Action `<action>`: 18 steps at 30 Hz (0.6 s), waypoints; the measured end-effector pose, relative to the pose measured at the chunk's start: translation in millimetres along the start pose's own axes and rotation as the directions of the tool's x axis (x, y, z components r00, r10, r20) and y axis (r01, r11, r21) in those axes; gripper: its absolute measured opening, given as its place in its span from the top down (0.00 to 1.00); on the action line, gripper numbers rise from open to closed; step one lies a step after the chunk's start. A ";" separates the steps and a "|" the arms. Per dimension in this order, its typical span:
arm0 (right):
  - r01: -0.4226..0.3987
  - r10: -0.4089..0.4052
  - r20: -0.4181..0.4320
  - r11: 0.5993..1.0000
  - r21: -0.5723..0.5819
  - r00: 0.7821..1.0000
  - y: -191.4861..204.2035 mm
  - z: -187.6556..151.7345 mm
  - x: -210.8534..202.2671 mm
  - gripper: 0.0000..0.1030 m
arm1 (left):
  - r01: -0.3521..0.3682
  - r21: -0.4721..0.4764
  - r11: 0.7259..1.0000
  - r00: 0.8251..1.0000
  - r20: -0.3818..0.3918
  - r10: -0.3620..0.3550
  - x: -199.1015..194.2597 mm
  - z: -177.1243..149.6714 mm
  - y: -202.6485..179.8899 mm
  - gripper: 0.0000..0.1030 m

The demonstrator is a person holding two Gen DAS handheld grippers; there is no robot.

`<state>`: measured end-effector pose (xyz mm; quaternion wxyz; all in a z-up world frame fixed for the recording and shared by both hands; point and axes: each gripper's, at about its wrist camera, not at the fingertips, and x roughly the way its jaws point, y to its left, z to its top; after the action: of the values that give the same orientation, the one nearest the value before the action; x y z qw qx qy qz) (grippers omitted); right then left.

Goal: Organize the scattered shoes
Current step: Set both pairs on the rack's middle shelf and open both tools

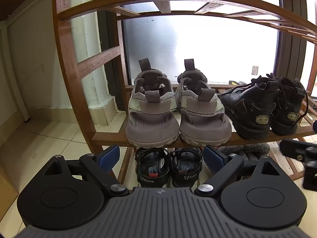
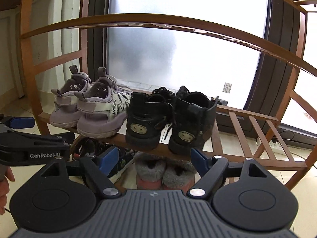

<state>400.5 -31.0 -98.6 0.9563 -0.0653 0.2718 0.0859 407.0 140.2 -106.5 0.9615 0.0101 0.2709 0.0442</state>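
Left wrist camera looks forward and slightly down along its gripper (image 1: 161, 158), close to the rack (image 1: 111, 136), squarely behind the lilac sandals (image 1: 178, 109). Right wrist camera sits just alongside to the right, tilted the same way, behind the black boots (image 2: 170, 119). Both views share the middle shelf, both pairs, and the frosted window (image 2: 178, 59) beyond.

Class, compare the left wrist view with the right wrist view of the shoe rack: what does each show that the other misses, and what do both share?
Only the left wrist view shows the black Balala sandals squarely, heels toward the camera. Only the right wrist view shows the bare slats at the shelf's right end and a person's hand. Both show the lilac sandals beside the black boots, grey furry slippers below, and the open left claw.
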 end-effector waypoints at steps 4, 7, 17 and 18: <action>0.029 -0.030 0.016 0.999 0.033 0.999 5.2 -0.4 8.1 0.18 | 0.013 -0.006 1.000 1.000 0.014 -0.013 5.0 4.6 -2.0 0.10; 0.063 -0.065 0.036 0.997 0.052 0.997 6.8 2.5 12.6 0.18 | 0.018 0.023 1.000 1.000 0.017 -0.019 8.7 5.9 -5.7 0.10; 0.099 -0.102 0.033 0.992 0.071 0.994 6.8 0.8 29.9 0.18 | 0.035 0.020 0.999 0.999 0.003 -0.035 13.8 0.0 -6.7 0.12; 0.101 -0.104 0.030 0.992 0.078 0.994 5.5 0.3 31.3 0.18 | 0.036 0.012 0.999 0.999 -0.002 -0.036 14.4 -1.2 -6.8 0.11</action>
<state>425.9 -21.6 -115.4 0.9657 -0.0413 0.2550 0.0274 419.2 134.7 -115.3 0.9618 0.0111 0.2724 0.0251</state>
